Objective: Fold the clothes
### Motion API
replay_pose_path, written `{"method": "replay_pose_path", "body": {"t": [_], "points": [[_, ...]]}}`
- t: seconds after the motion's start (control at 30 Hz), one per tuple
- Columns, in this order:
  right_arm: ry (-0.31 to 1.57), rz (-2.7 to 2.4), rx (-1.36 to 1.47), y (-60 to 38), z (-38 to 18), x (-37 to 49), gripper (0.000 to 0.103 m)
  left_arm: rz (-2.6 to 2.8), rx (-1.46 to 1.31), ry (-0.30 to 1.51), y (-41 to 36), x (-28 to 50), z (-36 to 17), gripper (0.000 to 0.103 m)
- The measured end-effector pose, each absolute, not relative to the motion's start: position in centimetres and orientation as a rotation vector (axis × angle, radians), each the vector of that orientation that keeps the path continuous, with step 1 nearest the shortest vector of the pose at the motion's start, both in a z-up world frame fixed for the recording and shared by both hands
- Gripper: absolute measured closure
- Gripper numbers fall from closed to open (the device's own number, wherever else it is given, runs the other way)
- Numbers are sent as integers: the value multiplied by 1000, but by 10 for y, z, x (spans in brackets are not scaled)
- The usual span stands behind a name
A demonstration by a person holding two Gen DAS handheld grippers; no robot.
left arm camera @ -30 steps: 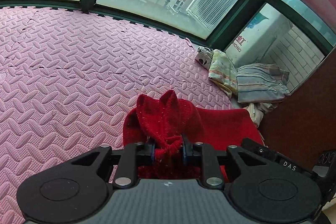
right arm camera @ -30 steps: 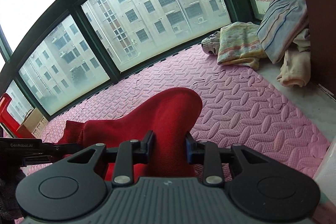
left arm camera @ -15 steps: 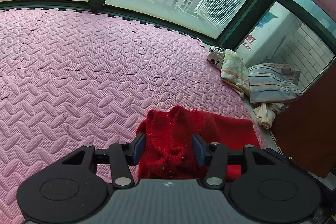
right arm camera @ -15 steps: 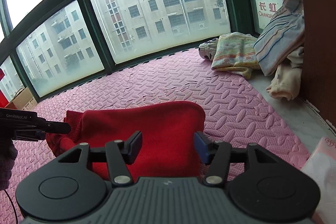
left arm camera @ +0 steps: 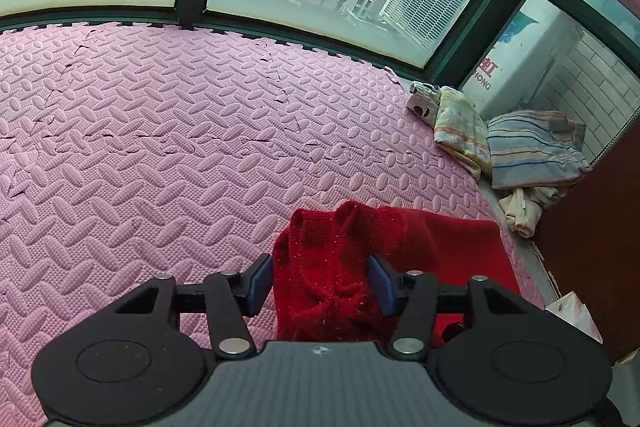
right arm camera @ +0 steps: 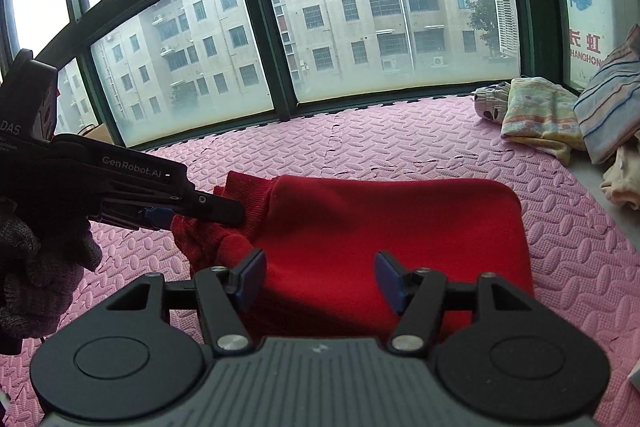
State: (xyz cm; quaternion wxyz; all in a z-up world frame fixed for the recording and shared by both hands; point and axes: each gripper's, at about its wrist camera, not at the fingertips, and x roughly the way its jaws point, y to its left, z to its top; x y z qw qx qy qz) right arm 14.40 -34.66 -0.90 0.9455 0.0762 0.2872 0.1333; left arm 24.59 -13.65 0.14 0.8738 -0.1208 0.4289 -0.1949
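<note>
A red knitted sweater [right arm camera: 380, 223] lies folded on the pink foam mat [right arm camera: 400, 131]. In the left wrist view its bunched end [left arm camera: 340, 267] sits between the spread fingers of my left gripper [left arm camera: 320, 285], which is open. My right gripper [right arm camera: 320, 281] is open just above the near edge of the folded sweater. In the right wrist view the left gripper's fingers [right arm camera: 216, 205] reach in from the left at the sweater's ribbed end.
A pile of folded clothes lies at the mat's far right corner: a floral cloth [left arm camera: 460, 125], a striped cloth [left arm camera: 532, 151] and a cream garment [left arm camera: 524, 205]. Large windows [right arm camera: 360, 27] border the mat. A brown panel [left arm camera: 600, 247] stands at the right.
Both grippers were shut on the red sweater and have opened, letting it go. The sweater has settled flat on the mat, and both grippers have drawn back slightly.
</note>
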Motion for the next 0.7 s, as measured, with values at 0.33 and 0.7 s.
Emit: {"method": "replay_pose_path", "body": {"t": [0.33,0.7], "points": [[544,311,95,-314,-7,138,37,-386,-239,858,-122,222,14,39],[515,273,80,-310,3,113,13,-367,-201,817,-97,178,21,16]]}}
